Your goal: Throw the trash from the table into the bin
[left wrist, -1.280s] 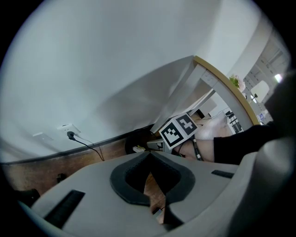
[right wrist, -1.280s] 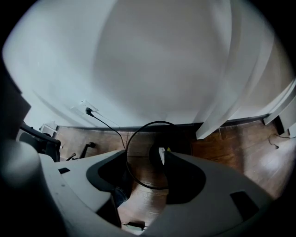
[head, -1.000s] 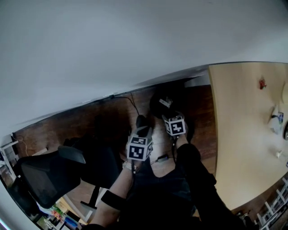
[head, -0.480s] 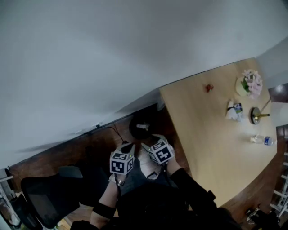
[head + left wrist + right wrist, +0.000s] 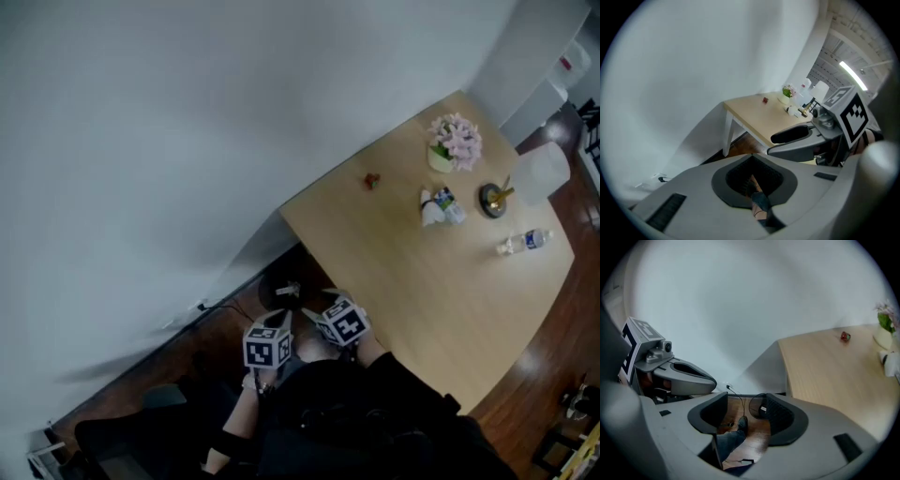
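The black bin (image 5: 279,289) stands on the wood floor by the table's near corner; in the right gripper view the bin (image 5: 758,407) shows between the jaws. On the table (image 5: 403,281) lie a small red scrap (image 5: 372,180), a crumpled white packet (image 5: 439,206) and a plastic bottle (image 5: 523,242). My left gripper (image 5: 280,319) is shut and empty, held above the floor short of the bin. Beside it, my right gripper (image 5: 317,313) stands open with nothing between its fingers. The red scrap (image 5: 845,336) sits far from both.
A pot of pink flowers (image 5: 455,142) and a lamp (image 5: 494,199) with a white shade stand at the table's far end. A black office chair (image 5: 141,441) is at lower left. A cable (image 5: 211,305) runs along the white wall.
Both grippers have risen away from the bin, side by side. The head view has swung so that the whole table and the things on it now show.
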Motion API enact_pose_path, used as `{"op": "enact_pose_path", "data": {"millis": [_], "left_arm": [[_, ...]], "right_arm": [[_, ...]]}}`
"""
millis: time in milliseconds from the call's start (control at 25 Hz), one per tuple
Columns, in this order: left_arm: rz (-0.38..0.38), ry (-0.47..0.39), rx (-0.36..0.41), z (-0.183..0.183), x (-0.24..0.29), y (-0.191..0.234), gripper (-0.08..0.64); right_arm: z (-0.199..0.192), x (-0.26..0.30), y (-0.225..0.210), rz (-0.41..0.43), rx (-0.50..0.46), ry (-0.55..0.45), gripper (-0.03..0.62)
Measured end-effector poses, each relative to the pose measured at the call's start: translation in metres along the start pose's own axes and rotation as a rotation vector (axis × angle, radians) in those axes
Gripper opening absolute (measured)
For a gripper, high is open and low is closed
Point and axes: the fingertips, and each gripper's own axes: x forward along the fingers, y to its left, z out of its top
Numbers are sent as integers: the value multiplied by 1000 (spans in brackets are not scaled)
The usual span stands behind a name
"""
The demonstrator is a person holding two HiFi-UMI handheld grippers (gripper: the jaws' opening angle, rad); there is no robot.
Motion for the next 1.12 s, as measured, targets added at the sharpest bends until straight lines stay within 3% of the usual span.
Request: {"op": "enact_pose_path", "data": {"millis": [560,880,1120], "left_arm": [[-126,74,198,55,52,-102,6],[-181,100,306,91,84,-160,5],[-200,131,336,102,100,-183,6]], "right_arm": [[-12,-90,-111,-155,210,-170,267],[-22,-147,-237,-373,327,-261,267],[-7,-190,-325,-536,333,-292,267]]}}
